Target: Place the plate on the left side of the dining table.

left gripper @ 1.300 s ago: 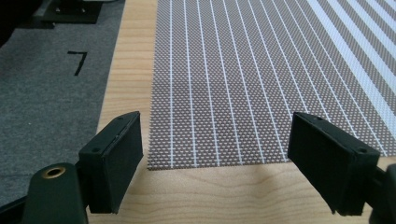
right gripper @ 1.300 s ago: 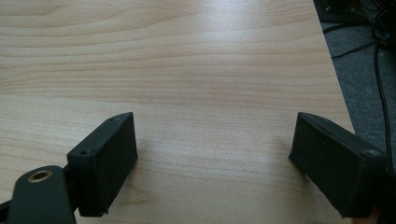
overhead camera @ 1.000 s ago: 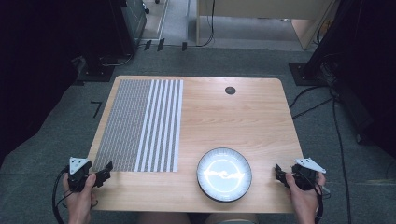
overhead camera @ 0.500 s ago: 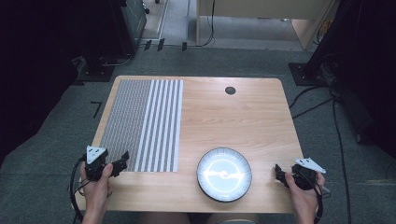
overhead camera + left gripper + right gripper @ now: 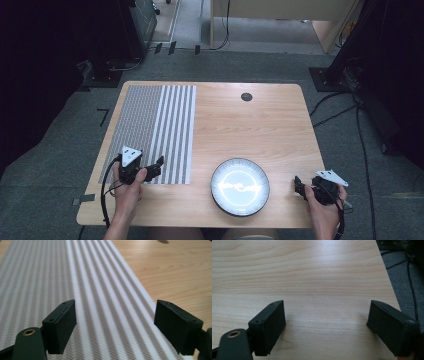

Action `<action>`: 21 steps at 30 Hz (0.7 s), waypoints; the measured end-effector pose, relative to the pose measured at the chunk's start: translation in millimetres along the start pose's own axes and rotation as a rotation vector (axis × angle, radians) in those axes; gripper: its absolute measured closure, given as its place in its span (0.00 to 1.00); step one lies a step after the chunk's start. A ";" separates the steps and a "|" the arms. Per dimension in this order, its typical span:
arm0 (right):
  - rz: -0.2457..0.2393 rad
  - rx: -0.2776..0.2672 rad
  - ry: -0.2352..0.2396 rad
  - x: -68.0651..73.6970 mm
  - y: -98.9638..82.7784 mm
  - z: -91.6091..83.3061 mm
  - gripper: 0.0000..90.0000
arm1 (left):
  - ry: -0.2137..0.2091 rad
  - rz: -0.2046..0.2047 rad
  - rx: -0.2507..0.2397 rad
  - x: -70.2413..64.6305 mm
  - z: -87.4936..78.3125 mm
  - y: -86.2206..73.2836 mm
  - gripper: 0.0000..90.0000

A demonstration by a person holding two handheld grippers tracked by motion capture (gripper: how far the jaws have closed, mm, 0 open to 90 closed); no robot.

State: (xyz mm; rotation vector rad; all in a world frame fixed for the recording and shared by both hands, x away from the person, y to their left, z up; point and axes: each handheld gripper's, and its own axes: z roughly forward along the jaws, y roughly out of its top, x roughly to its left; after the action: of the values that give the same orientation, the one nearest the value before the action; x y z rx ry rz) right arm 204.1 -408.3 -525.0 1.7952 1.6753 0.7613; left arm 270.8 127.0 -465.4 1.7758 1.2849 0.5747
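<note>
A grey-and-white striped mat point(image 5: 152, 130) lies flat on the left half of the wooden table point(image 5: 260, 125). My left gripper point(image 5: 156, 165) hovers over the mat's near right part, jaws wide open and empty. In the left gripper view the mat point(image 5: 82, 290) spreads under the open jaws, with my left gripper point(image 5: 115, 320) just above it. A round dark plate with a glossy white centre point(image 5: 240, 186) sits near the front edge. My right gripper point(image 5: 299, 186) rests open at the table's front right corner. The right gripper view has my right gripper point(image 5: 327, 320) open over bare wood point(image 5: 317, 277).
A small dark round grommet point(image 5: 246, 96) sits at the table's far middle. Cables point(image 5: 365, 150) run over the grey floor to the right of the table. Dark equipment stands around the far and side edges of the room.
My left gripper has moved forward and to the right, from off the table's front left corner onto the striped mat. The right gripper has stayed in place.
</note>
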 end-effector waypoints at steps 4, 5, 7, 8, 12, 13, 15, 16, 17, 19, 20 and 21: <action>0.060 -0.018 0.023 -0.3 -0.4 -1.7 0.17 | -0.053 0.019 0.001 -19.0 4.8 1.1 0.20; 0.083 -0.027 0.036 -1.0 -0.2 -2.3 0.17 | -0.073 0.021 0.001 -24.6 5.3 1.3 0.20; 0.111 -0.048 0.047 -0.1 1.3 -5.6 0.17 | -0.097 0.032 -0.001 -33.2 5.8 1.5 0.20; 0.118 -0.059 0.050 1.0 2.3 -7.5 0.18 | -0.106 0.032 0.000 -35.9 5.8 1.7 0.20; 0.122 -0.094 0.076 6.8 7.3 -15.8 0.17 | -0.146 0.024 -0.007 -47.0 5.3 2.7 0.20; 0.118 -0.111 0.084 10.0 9.7 -19.9 0.17 | -0.152 0.028 -0.008 -50.4 5.3 2.7 0.20; 0.118 -0.123 0.090 13.1 11.7 -23.3 0.17 | -0.168 0.027 -0.010 -57.5 5.8 2.4 0.20; 0.118 -0.128 0.092 14.9 12.8 -25.0 0.17 | -0.172 0.028 -0.009 -60.5 6.0 2.0 0.20; 0.121 -0.133 0.093 16.8 13.9 -26.5 0.17 | -0.179 0.030 -0.011 -63.9 6.2 1.4 0.20; 0.134 -0.141 0.097 20.9 16.1 -28.9 0.17 | -0.200 0.041 -0.011 -70.7 6.7 0.6 0.20; 0.137 -0.142 0.098 23.0 17.1 -29.9 0.17 | -0.200 0.041 -0.011 -70.7 6.7 0.6 0.20; 0.137 -0.142 0.098 23.0 17.1 -29.9 0.17 | -0.211 0.041 -0.010 -74.0 6.8 0.2 0.20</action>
State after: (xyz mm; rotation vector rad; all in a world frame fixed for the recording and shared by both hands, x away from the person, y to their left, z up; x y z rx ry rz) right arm 195.1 -385.7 -491.5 1.8116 1.5285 1.0168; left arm 249.0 56.1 -460.8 1.8052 1.1015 0.4035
